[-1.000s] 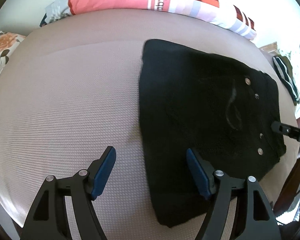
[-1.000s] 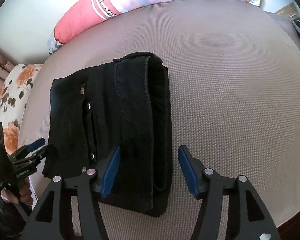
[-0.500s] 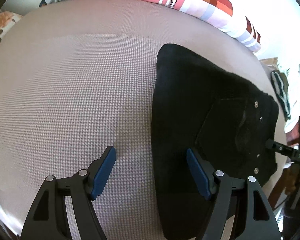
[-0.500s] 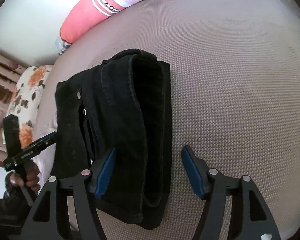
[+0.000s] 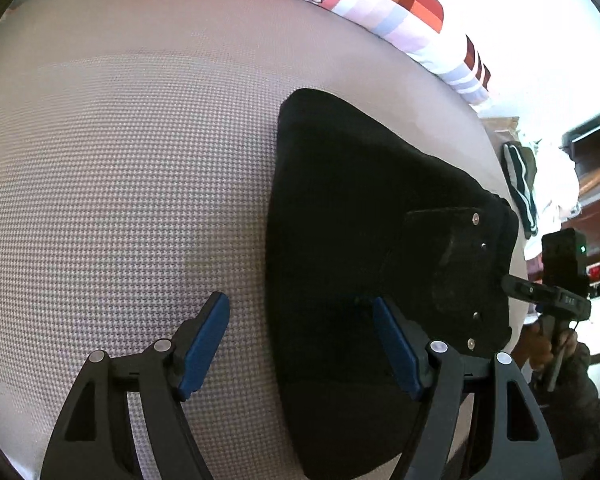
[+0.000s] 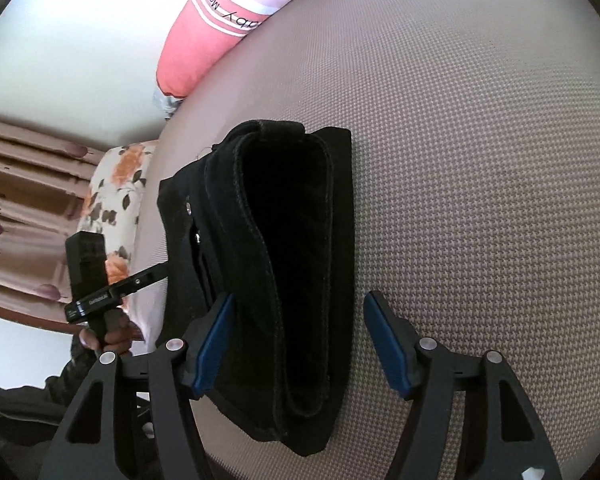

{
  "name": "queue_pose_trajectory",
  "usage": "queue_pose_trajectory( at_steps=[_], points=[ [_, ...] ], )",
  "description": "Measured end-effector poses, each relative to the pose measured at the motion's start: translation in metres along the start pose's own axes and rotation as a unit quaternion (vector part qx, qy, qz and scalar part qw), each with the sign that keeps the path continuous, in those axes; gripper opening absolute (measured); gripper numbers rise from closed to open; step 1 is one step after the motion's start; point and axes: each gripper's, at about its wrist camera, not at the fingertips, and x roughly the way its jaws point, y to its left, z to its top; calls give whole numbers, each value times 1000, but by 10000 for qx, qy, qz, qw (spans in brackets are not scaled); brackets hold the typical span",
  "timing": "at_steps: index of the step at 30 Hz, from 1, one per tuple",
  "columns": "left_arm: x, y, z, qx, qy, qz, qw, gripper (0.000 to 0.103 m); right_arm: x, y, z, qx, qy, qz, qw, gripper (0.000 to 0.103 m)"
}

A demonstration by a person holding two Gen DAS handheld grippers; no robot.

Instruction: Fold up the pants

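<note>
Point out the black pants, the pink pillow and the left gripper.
black pants (image 6: pixel 296 264): right wrist view, on the middle of the folded stack's top layer.
pink pillow (image 6: pixel 196 56): right wrist view, on its plain pink end.
left gripper (image 5: pixel 300 348): left wrist view, midway between the open blue fingertips.

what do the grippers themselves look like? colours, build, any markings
Both match: the left gripper and right gripper have matte black skeletal finger frames with triangular cut-outs, silver pivot screws and blue pads. From outside, each shows a boxy black body on a handle; the left carries small white lettering, the right a green light. No cables visible.
</note>
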Motion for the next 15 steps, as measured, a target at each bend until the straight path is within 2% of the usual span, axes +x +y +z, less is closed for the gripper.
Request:
queue_pose_trajectory(
  at_steps=[3, 6, 12, 15],
  points=[
    [5, -5, 1, 136, 200, -278, 9993, 74, -3, -9, -1, -23, 104, 128, 9999, 55],
    [7, -8, 1, 291, 282, -431, 9982, 74, -5, -14, -2, -27, 212, 267, 9994, 55],
    [13, 1, 14, 15, 369, -1035, 9939, 77, -4, -23, 5, 48, 243, 551, 9982, 51],
    [15, 0, 17, 79, 375, -1150, 9926, 77, -3, -27, 10, 36, 267, 700, 9972, 49]
  ],
)
